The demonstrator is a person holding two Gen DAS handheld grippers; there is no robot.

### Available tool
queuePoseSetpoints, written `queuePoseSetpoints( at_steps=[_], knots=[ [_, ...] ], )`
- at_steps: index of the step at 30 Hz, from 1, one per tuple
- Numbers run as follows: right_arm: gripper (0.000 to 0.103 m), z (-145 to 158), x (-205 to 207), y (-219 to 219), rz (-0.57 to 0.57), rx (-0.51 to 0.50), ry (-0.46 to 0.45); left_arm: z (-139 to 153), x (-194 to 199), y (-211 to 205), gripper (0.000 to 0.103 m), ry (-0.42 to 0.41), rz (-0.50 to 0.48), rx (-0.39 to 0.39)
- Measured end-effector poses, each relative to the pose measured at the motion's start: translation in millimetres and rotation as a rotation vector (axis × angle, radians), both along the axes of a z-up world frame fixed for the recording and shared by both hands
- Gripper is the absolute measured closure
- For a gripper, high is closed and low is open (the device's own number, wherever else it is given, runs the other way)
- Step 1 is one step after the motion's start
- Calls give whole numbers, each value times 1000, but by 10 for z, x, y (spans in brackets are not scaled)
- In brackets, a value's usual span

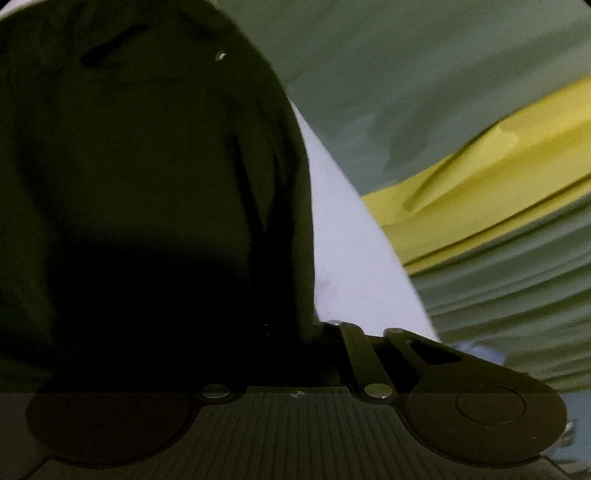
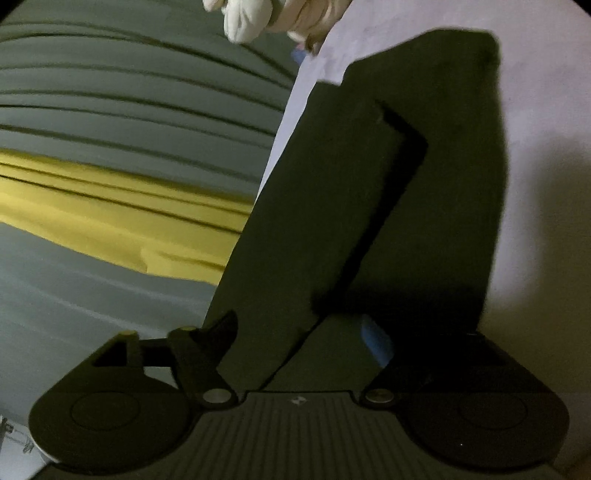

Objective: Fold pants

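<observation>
Dark olive cloth fills most of what I see: the long dark-green fabric pants [image 2: 369, 206] lie flat on the pale lilac-white surface [image 2: 546, 184], one leg stretched away from my right tool [image 2: 303, 332] toward the far edge. In my right wrist view a straight fold line crosses the cloth, and one layer's corner lies over the other. My right tool stands released, its jaws wide apart over the near end of the pants, one blue pad [image 2: 376, 339] showing against the cloth and nothing pinched.

In my left wrist view the same pants [image 1: 147, 184] bulk up close and dark, right against my left tool [image 1: 295, 332], whose fingertips are hidden in the fabric. That tool is clenched; whether cloth is caught in it I cannot tell.

Beyond the surface's edge hang grey-green pleated curtains [image 2: 110, 92] crossed by a yellow band [image 2: 110, 206]. A gloved hand [image 2: 251, 18] shows at the far edge of the surface.
</observation>
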State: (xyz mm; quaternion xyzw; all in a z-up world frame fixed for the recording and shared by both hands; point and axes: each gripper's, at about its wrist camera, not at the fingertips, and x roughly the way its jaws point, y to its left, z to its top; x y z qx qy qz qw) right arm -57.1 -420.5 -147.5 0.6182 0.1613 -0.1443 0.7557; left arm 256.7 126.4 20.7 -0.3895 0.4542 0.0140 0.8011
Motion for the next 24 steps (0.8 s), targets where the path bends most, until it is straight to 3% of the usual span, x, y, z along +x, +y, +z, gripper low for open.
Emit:
queuePoseSetpoints(
  at_steps=[4,7,8,9,10,11,13,15,17,19,21,22,23,24],
  knots=[
    [27,-60,94,-165,-69,55,-35,151,-235,47,98,-138,-25,49],
    [28,-37,227,-230,-86,30,-33,270,-635,113,98,-226,-28,25],
    [33,-23,255,-241,-93,19,-35,315,-761,167,98,-247,-30,26],
    [42,-2,277,-253,-100,-2,-25,375,-937,203,98,-272,-28,36],
    [73,22,299,-273,-106,-24,9,433,-1140,241,98,-301,-18,44],
    [96,41,311,-300,-107,-40,39,485,-1372,276,98,-329,-6,53],
    [97,149,267,-370,-123,-86,51,524,-1791,317,98,-356,31,80],
    [98,391,198,-382,-148,-228,36,474,-2152,319,97,-334,48,94],
    [98,627,111,-365,-163,-395,42,322,-2378,316,95,-234,65,96],
    [98,703,40,-390,-180,-430,55,148,-2271,276,89,-117,65,102],
    [98,651,-13,-447,-199,-432,127,41,-2292,331,76,-17,100,94],
    [98,597,-1,-437,-199,-425,156,12,-2282,390,57,18,123,60],
    [98,528,-17,-435,-197,-409,191,14,-2284,477,44,18,164,13],
    [97,452,-42,-426,-189,-389,222,53,-2314,543,41,1,208,-17]
  ],
)
